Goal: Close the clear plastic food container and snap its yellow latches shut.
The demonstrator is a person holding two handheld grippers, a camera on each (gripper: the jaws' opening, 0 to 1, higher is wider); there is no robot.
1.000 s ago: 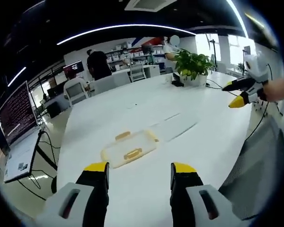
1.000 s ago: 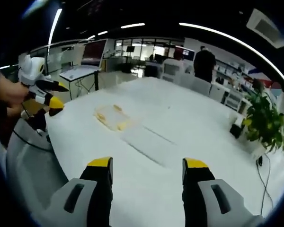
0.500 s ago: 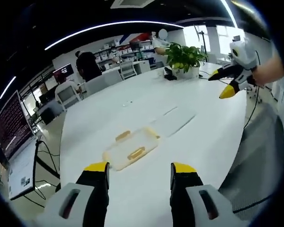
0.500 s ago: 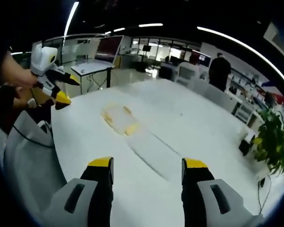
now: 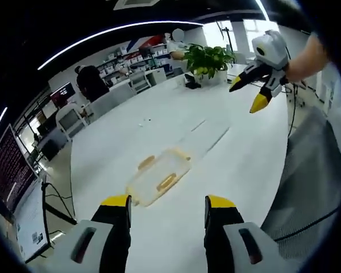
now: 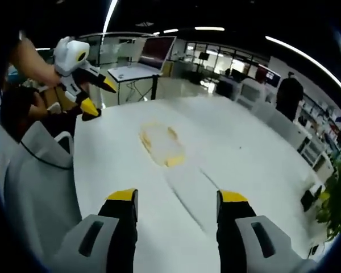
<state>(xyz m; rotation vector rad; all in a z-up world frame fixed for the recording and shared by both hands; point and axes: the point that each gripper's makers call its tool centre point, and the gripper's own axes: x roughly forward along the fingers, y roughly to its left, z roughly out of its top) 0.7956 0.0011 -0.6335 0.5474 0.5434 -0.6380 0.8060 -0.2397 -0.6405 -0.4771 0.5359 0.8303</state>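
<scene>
Clear plastic container [image 5: 157, 177] with yellow latches [image 5: 166, 182] lies flat on the white desk [image 5: 159, 125], nearer the desk's near edge than its far end, well apart from both grippers. A faint clear sheet-like piece [image 5: 207, 136] lies just beyond it — maybe the lid, can't tell. Left gripper [image 5: 167, 209] hovers over the near edge, jaws spread, nothing between them. Right gripper [image 6: 177, 203] likewise spread and empty; in the left gripper view it hangs high over the desk's right side [image 5: 253, 91].

Step in hand looks like the approach — nothing touched yet. To do it well: bring both grippers down level on either side of the container, steady one end, then press each latch squarely so the light box doesn't skid on the smooth top.

Room: open office, potted plant [image 5: 206, 57] at the desk's far end, chairs, monitors [image 5: 8, 170] off the left edge, a person standing at the back, grey cloth by the right edge.
</scene>
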